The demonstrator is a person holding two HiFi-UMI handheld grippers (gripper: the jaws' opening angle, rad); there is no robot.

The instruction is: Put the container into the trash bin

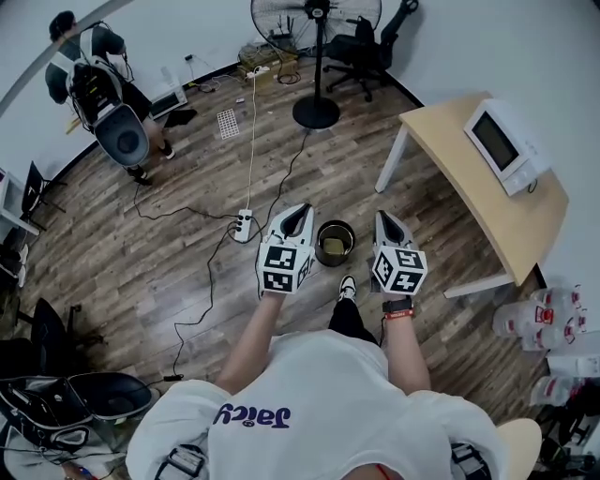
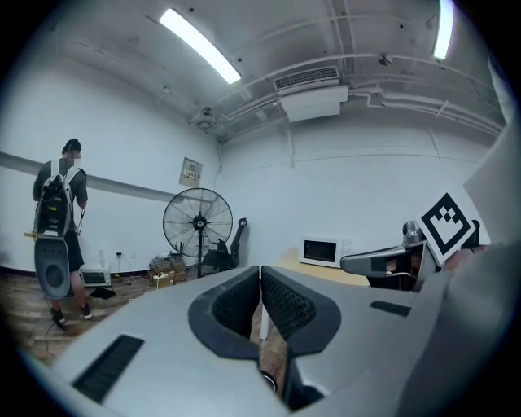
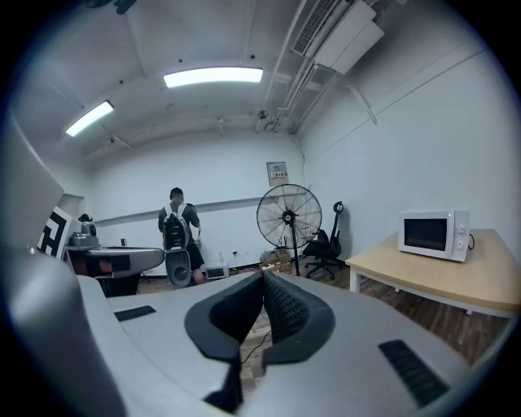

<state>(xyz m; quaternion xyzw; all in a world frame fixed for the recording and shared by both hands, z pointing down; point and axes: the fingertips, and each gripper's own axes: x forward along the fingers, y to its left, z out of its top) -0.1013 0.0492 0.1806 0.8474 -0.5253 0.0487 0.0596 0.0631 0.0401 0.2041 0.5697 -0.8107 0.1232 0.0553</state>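
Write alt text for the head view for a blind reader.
Seen from above, a person holds the left gripper and right gripper, both shut and empty, either side of a round trash bin on a wooden floor, something yellowish inside it.

A yellowish thing (image 1: 333, 246) lies in the trash bin (image 1: 321, 255), too small to identify. At the right, bottles (image 1: 553, 323) run off the picture's edge.

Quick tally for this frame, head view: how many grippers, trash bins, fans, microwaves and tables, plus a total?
Grippers: 2, the left gripper and the right gripper
Trash bin: 1
Fan: 1
Microwave: 1
Table: 1
Total: 6
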